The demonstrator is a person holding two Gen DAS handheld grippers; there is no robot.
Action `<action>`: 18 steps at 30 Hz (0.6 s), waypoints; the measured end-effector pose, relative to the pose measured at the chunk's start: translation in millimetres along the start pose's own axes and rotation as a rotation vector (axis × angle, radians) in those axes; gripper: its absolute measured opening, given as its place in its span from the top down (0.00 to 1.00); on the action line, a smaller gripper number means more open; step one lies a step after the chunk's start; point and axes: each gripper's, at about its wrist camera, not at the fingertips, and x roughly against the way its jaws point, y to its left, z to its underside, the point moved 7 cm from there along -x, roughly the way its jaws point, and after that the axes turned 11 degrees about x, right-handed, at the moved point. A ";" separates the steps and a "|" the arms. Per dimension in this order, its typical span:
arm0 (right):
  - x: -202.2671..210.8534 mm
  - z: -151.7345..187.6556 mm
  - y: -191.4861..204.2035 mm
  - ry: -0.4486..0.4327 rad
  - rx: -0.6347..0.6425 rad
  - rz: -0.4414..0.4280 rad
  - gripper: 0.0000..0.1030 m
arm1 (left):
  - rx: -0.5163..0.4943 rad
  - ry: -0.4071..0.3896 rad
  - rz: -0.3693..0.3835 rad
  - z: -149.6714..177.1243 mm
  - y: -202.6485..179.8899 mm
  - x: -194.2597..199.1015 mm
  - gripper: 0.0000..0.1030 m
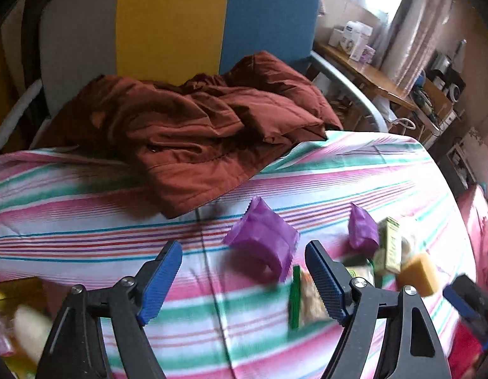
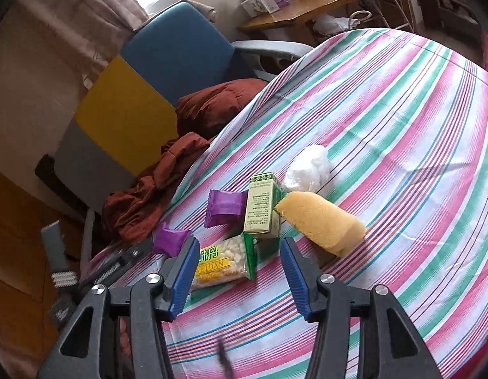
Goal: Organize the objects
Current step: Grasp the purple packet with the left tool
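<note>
Seemingly, in the left wrist view, the left gripper (image 1: 244, 271) hangs above the striped pink, green and white cloth (image 1: 86, 227) of the table with its blue-padded jaws spread wide and nothing between them, aimed toward the nearer crinkled purple foil sachet (image 1: 262, 237), which lies flat and alone, apart from the rest, so it looks the easiest first pick. A second purple foil sachet (image 1: 362, 229) leans against the small green and cream cardboard box (image 1: 390, 246), probably propped there by chance. A rust-brown quilted jacket (image 1: 196, 132) spills from the chair over the table's far edge. In the right wrist view, the right gripper (image 2: 237, 271) is likewise spread and empty, hovering just above the clear snack packet with green trim (image 2: 225, 260), which lies flat near the table's left edge. The box stands upright just behind it, with the yellow sponge wedge (image 2: 322, 224) lying on its side beside it and a crumpled white plastic wad (image 2: 308, 169) beyond. These things sit bunched together, unsorted; organizing seems barely begun.
</note>
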 end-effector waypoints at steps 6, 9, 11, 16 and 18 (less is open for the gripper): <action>-2.1 2.2 2.6 0.014 0.013 -0.010 0.48 | 0.026 0.021 0.018 -4.2 -5.7 -24.8 0.21; -4.2 3.6 3.4 0.025 0.018 -0.012 0.48 | 0.013 0.024 0.017 -5.4 -12.8 -36.3 0.21; -5.9 5.2 4.5 0.036 0.027 -0.013 0.48 | -0.008 0.020 0.010 -6.7 -17.4 -43.9 0.23; -12.1 9.0 9.4 0.062 0.059 -0.017 0.48 | -0.062 0.026 0.000 1.5 -22.4 -56.0 0.50; -17.3 11.8 13.4 0.083 0.075 -0.024 0.48 | -0.080 0.022 0.009 8.0 -22.1 -52.5 0.52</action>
